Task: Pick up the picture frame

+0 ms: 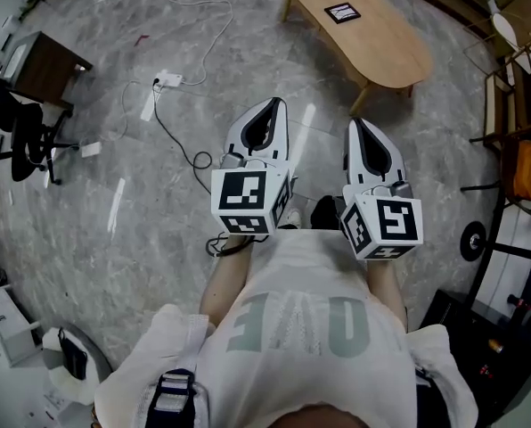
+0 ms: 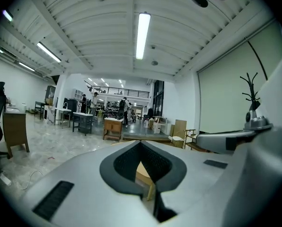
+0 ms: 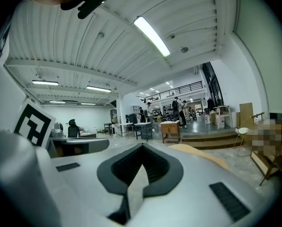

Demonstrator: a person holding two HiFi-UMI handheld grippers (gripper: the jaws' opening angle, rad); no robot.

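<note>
- Picture frame (image 1: 342,12) lies flat on the wooden table (image 1: 386,47), well ahead of me.
- My left gripper (image 1: 273,106) and right gripper (image 1: 359,126): jaws closed together, nothing between them.

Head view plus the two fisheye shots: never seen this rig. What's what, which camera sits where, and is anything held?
There is no robot here. A person wears a head camera and holds a two-jaw gripper in each hand. The head view looks steeply down over the person's shirt. The left gripper shows at left and the right gripper at right. Each carries a marker cube that is part of it.

The other two pictures come from wide-angle cameras that ride on the grippers and look along their own jaws into a large workshop hall. In both, the jaw tips meet with nothing between the pads, so both grippers are shut and empty.

The target, a picture frame, lies flat on a wooden table ahead, clear of both grippers. A power strip with its cable lies on the floor.
</note>
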